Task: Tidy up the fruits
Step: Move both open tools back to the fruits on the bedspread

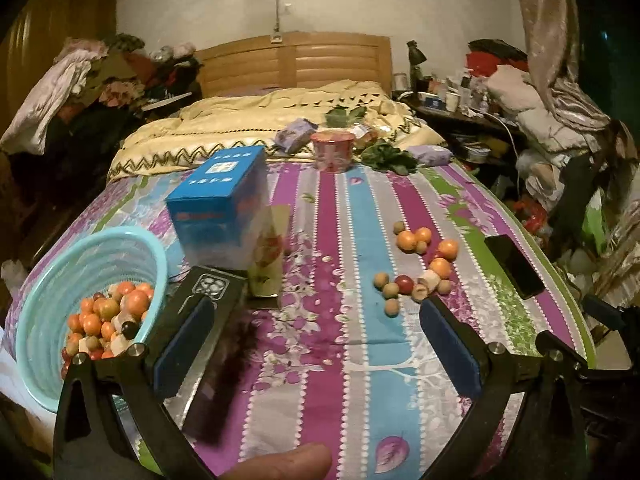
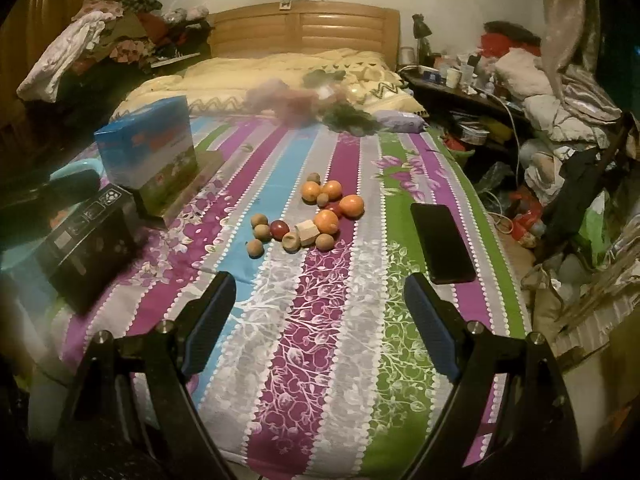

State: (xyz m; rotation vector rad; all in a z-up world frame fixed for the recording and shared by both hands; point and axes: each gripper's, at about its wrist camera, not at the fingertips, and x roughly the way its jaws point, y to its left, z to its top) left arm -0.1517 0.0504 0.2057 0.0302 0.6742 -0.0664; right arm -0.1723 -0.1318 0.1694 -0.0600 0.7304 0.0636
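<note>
Left view: left claw point(image 1: 316, 332) wide open, empty; basket point(image 1: 44, 280) of fruit at 9 o'clock; about thirteen loose fruits point(image 1: 420, 264) at 1 o'clock.
Right view: right claw point(image 2: 320, 320) spread, empty; bedsheet point(image 2: 304, 320) bare between; phone point(image 2: 442, 238) at 2 o'clock.

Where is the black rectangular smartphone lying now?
The black rectangular smartphone lies flat on the striped bedsheet, right of the loose fruit cluster, near the bed's right edge.

Free room: bare striped bedsheet point(image 2: 320, 300) at lower centre of right wrist view. Obstacles: blue box point(image 2: 150, 148) and dark box point(image 2: 86, 240) at left; phone point(image 2: 442, 236) at right; loose fruits point(image 2: 308, 212) mid-frame
</note>
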